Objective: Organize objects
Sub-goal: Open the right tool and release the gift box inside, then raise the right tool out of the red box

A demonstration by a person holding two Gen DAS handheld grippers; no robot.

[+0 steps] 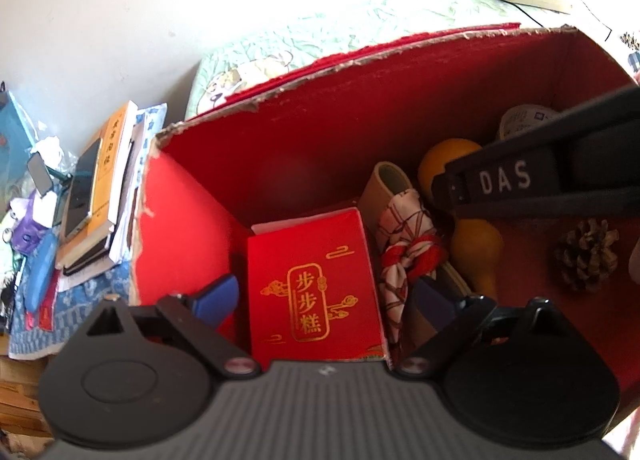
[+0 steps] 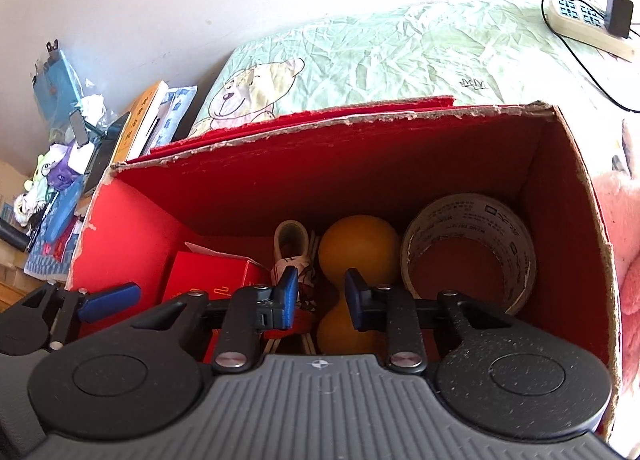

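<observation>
Red carton: on the bed, holding everything listed.
Red packet: between my left gripper pads, jaws wide, untouched.
Gourd: between my right gripper pads, jaws narrowed; contact unclear.
Tape roll: right corner.

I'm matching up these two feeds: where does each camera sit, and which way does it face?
Left wrist: on the left gripper, angled down into the red box; its open fingers straddle the red packet.
Right wrist: on the right gripper, angled down into the same box, fingers either side of the orange gourd, beside the tape roll.
Shared: box, packet, gourd, power strip.
</observation>
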